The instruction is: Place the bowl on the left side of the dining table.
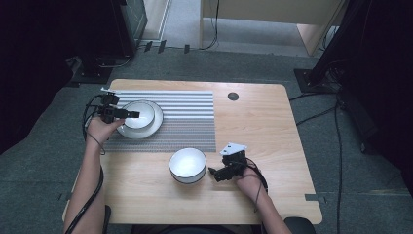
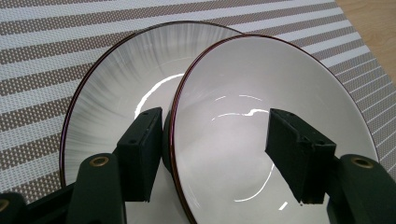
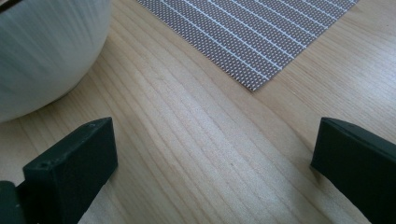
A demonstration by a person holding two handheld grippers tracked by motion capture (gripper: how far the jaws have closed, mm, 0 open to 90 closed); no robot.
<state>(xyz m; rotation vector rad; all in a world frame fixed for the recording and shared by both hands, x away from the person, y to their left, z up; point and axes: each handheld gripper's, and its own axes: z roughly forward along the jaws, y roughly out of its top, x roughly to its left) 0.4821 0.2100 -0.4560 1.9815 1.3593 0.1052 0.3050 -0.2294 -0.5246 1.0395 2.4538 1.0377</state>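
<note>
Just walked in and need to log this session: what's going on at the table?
A person sits at a wooden table with a gripper in each hand. The left gripper reaches over a small bowl that sits in a plate on the striped mat; its open jaws straddle the bowl's rim, one inside, one outside, not yet closed. The right gripper rests open on bare wood beside a larger bowl, holding nothing.

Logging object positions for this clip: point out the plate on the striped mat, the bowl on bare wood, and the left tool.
plate (image 1: 157, 123): high view, exposed right rim.
bowl on bare wood (image 1: 187, 163): high view, inside bottom.
left tool (image 2: 210, 144): left gripper view, midway between its fingertips.
</note>
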